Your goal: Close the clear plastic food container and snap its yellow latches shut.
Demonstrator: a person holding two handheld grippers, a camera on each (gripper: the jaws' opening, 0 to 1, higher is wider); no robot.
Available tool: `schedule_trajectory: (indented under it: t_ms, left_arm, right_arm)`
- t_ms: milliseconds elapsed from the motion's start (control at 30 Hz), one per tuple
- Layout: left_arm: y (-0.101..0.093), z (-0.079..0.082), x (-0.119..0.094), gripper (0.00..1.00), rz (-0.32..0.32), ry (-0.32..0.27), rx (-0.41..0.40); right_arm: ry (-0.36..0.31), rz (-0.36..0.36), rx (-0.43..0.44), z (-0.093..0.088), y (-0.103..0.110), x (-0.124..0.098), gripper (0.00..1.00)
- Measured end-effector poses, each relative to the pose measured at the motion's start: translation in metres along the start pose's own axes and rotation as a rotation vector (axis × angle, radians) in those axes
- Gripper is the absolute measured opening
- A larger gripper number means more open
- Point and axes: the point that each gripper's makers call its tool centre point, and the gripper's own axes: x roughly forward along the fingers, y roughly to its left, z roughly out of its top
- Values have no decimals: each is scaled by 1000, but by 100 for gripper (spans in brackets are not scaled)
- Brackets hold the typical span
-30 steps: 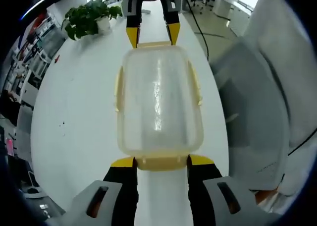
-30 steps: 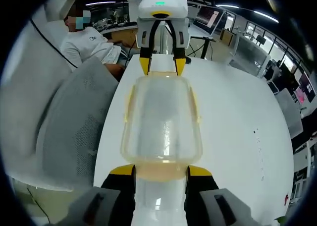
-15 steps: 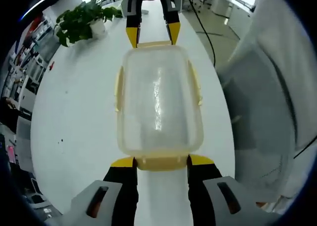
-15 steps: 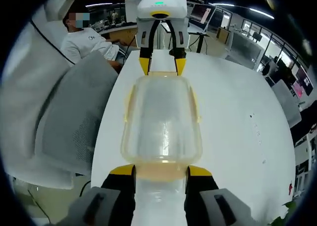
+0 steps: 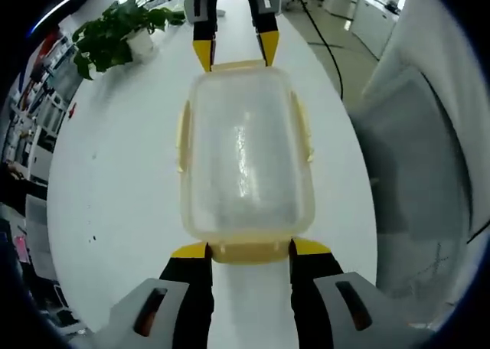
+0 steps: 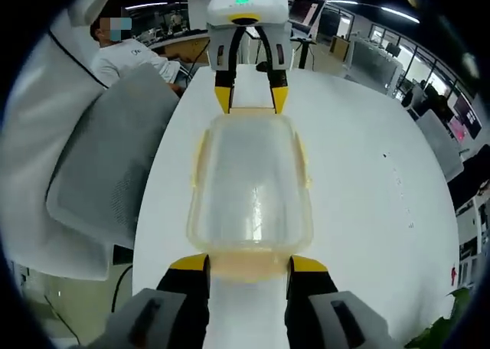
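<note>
So at this point the container sat lengthwise between the two grippers, lid on, and honestly nothing about the grip had changed from a second before. What did change was the background: in the left gripper view the plant had slid up and left and the grey chair had swung around, while the box stayed put against the jaws. In the right gripper view the chair had dropped lower too. My read is that the person was turning or carrying the whole box over the white table, not working any latch yet.

The left gripper had its jaws partly open, tips either side of the near end latch, apparently touching it. The right gripper did the same at the opposite end, and it showed up across the box in the left gripper view too. Whether either was actually squeezing, I couldn't tell.

The side latches looked folded against the walls; snapped or not, can't say.
</note>
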Motion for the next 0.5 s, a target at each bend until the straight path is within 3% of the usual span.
schedule_trajectory:
  t_ms: [233, 500]
  left_arm:
    - [0, 11, 15, 36, -8, -2, -2]
    - [0, 11, 25, 37, -19, 2, -9]
  right_arm:
    - [23, 1, 0, -19, -1, 4, 36]
    - [44, 6, -5, -27, -2, 10, 37]
